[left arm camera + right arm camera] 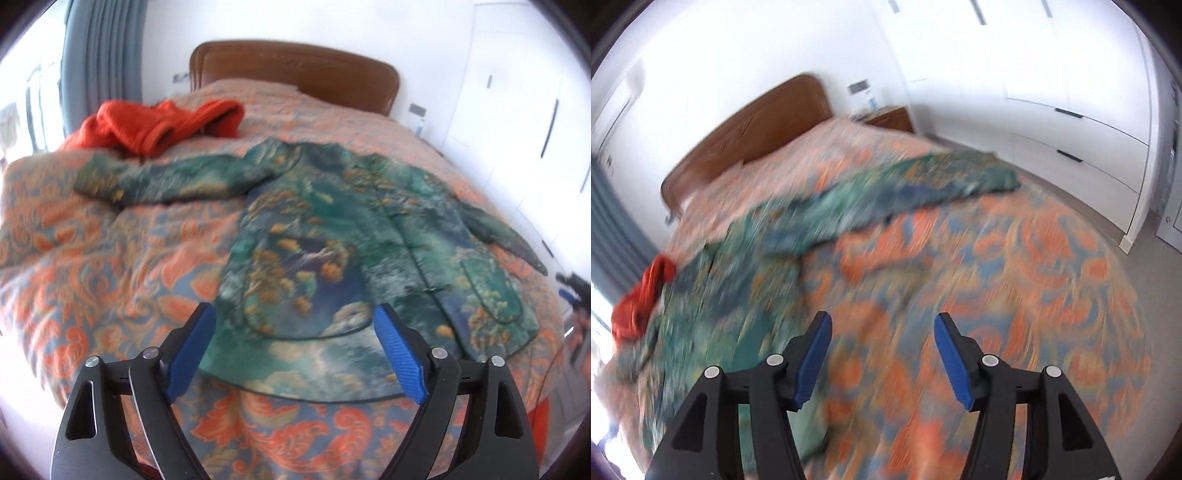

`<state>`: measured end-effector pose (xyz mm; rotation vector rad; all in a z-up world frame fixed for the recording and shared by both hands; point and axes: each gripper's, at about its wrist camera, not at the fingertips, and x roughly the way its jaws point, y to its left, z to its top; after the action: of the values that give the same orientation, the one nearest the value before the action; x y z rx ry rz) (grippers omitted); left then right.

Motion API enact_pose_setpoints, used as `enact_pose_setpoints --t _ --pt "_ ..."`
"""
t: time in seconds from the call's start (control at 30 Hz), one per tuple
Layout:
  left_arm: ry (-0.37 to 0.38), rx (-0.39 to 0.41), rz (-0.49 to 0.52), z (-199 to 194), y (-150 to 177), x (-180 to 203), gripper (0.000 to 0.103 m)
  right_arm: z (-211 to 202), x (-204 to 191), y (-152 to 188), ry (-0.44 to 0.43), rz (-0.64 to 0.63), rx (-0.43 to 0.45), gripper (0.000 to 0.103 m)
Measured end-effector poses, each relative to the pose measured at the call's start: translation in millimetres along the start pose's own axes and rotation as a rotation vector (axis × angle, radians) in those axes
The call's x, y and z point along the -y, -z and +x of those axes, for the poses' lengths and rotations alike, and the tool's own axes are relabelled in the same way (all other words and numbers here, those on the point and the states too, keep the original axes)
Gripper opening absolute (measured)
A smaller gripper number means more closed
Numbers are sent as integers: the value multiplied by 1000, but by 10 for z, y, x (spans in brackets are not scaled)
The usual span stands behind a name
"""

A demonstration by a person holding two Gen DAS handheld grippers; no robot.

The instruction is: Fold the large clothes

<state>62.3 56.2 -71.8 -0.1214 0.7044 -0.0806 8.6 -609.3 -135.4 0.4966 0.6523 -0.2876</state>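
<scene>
1. Two tools are in play, and neither holds anything: your left tool (295, 350) has its blue pads spread wide apart, and your right tool (882, 354) has its pads apart too, with only bedding showing between them.
2. Your task garment, the green jacket (332, 236), lies flat and face up on the bed (110, 258), collar toward the far headboard (295, 74), hem toward you.
3. Its long axis runs near to far. The hem sits just beyond your left tool's tips, so that hand is the nearer one to the body of the jacket.
4. From your right tool the jacket lies off to the left, and its right sleeve (905, 184) stretches out to the far right across the cover. That sleeve looks like the piece your right hand would reach first.
5. The left sleeve (166, 181) points out to the left, ending near an orange garment (162, 125) heaped at the far left.
6. The bed's quilted orange and blue cover is soft and a little rumpled, so expect some drag under the cloth.
7. White cupboards (1071, 122) line the right wall, and a curtain (99, 55) hangs far left.
</scene>
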Motion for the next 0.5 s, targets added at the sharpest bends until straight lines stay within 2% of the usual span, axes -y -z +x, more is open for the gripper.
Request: enact_pose_setpoints --t 0.13,0.23,0.37,0.5 --pt "-7 19 12 -101 -42 103 91 234 361 -465 3 99 30 59" --pt "-18 14 4 -118 -45 136 91 447 719 -750 -35 230 35 59" --pt "-32 -22 -8 -35 -30 178 91 776 1118 -900 -99 448 16 59" --pt "-31 -50 -17 15 -14 236 91 1095 1350 -940 -108 602 -2 59"
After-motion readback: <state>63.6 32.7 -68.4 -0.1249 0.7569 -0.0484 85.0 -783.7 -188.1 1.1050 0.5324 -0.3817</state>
